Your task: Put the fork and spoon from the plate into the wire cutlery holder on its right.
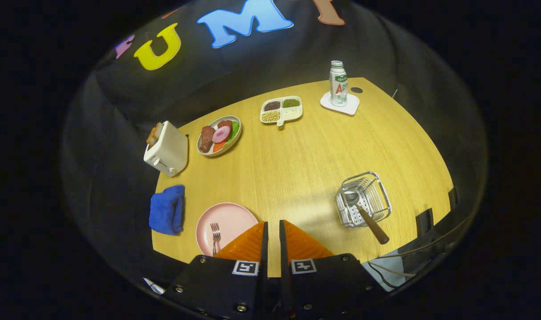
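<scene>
A pink plate [228, 220] lies on the wooden table, just left of my fingers. A metal fork [215, 235] rests on it, tines pointing away; its handle is partly hidden behind my left finger. To the right of the fingers stands the wire cutlery holder [363, 200]. The spoon [366, 215] leans inside it, bowl down in the basket and brown handle sticking out toward me. My gripper [272, 222] hangs high above the table's near edge, fingers almost together with only a narrow gap and nothing between them.
A blue cloth [167, 210] lies left of the plate, with a white toaster [167, 149] beyond it. Farther back are a plate of food [219, 135], a divided dish of beans [281, 110] and a bottle [338, 83] on a white coaster. Cables hang off the table's right edge.
</scene>
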